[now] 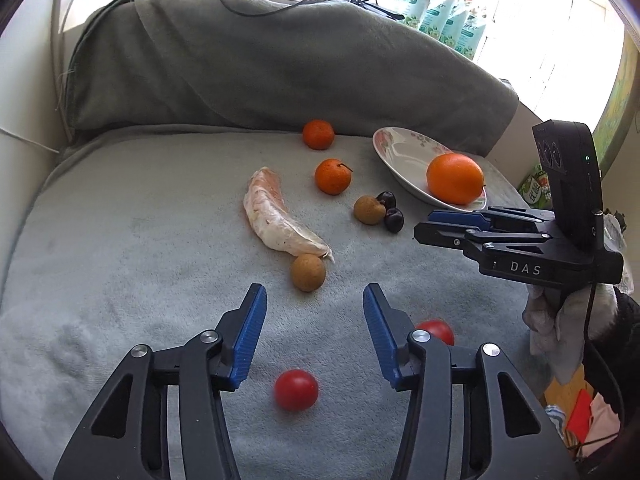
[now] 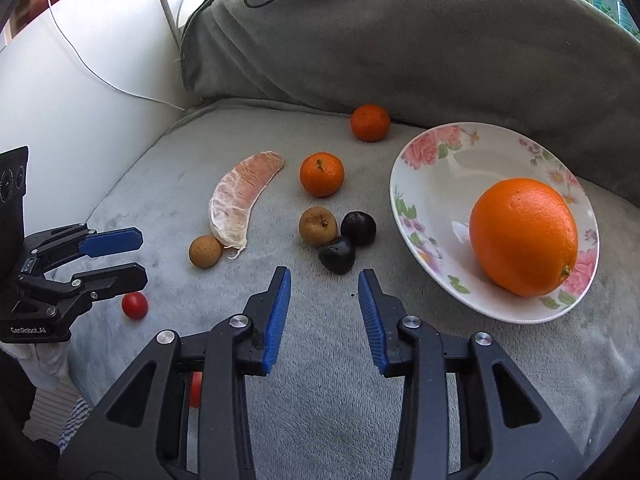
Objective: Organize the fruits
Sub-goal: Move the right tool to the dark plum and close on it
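- The white floral-rimmed ceramic plate (image 2: 424,184) sits tilted on the grey plush sofa cushion (image 2: 340,360), with the large round orange (image 2: 524,236) lying in it toward its near rim.
- The right wrist view shows the plate's pink rose pattern fully; the left wrist view shows only a slanted sliver of that plate (image 1: 396,156), with the orange (image 1: 455,178) at its near end.
- Only the left wrist view shows two red cherry tomatoes clearly: one (image 1: 296,389) between the left gripper's (image 1: 315,302) fingers, the other (image 1: 438,330) half hidden behind its right-hand finger.
- Left of the plate lie two small mandarins (image 2: 322,174) (image 2: 370,122), a pale pink peeled pomelo segment (image 2: 240,196), two tan longans (image 2: 318,226) (image 2: 205,251) and two dark cherries (image 2: 358,228) (image 2: 337,254), the nearer longan touching the cherries.
- The left gripper hovers low over the cushion well left of the plate, its fingers spread apart and holding nothing.
- The right gripper (image 2: 324,286) is held just left of the plate's near rim, aimed toward the cherries, fingers spread and empty.
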A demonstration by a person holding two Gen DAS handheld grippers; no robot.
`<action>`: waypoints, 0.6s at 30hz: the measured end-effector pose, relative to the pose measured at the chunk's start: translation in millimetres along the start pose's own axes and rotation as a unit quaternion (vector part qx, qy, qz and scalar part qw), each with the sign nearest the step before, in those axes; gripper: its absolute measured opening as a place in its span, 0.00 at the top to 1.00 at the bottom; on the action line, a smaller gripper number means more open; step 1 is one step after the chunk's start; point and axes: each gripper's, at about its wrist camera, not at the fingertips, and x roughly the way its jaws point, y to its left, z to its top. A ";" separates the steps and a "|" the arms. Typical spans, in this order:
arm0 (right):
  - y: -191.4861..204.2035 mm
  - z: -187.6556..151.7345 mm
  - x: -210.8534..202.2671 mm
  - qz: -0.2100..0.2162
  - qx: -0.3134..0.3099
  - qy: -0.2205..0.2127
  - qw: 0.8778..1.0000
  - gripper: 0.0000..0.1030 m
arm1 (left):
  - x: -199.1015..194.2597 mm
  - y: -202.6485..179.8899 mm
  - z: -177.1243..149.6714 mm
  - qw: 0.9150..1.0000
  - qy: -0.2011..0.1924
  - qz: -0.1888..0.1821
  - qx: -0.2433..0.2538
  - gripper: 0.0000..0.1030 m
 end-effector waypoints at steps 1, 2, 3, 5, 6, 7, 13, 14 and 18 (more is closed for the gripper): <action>-0.5 0.9 3.3 0.000 0.002 0.002 1.000 0.65 | 3.2 1.4 1.1 1.000 0.004 -0.001 -0.001 0.54; -0.5 1.3 5.8 0.001 0.003 0.004 1.000 0.65 | 5.5 2.9 1.9 1.000 0.007 -0.003 -0.003 0.55; 0.0 1.8 7.6 0.000 0.003 0.006 1.000 0.65 | 7.9 4.5 2.8 1.000 0.011 -0.005 -0.005 0.56; 1.4 2.5 12.0 -0.004 0.001 0.008 1.000 0.65 | 11.7 6.8 4.6 1.000 0.017 -0.007 -0.008 0.56; 2.0 2.7 14.1 -0.007 -0.001 0.009 1.000 0.65 | 13.4 7.7 5.5 1.000 0.019 -0.008 -0.009 0.57; 2.5 3.2 15.9 -0.010 -0.002 0.011 1.000 0.65 | 14.5 7.6 6.4 1.000 0.021 -0.009 -0.008 0.57; 2.3 5.7 23.8 -0.019 0.000 0.017 1.000 0.65 | 21.2 1.5 11.4 1.000 0.027 -0.010 0.007 0.59; 2.0 6.2 24.6 -0.020 -0.001 0.017 1.000 0.65 | 22.5 0.4 12.0 1.000 0.028 -0.009 0.010 0.59; 1.4 7.6 28.1 -0.022 0.000 0.019 1.000 0.65 | 28.0 -1.5 13.6 0.999 0.034 -0.007 0.016 0.62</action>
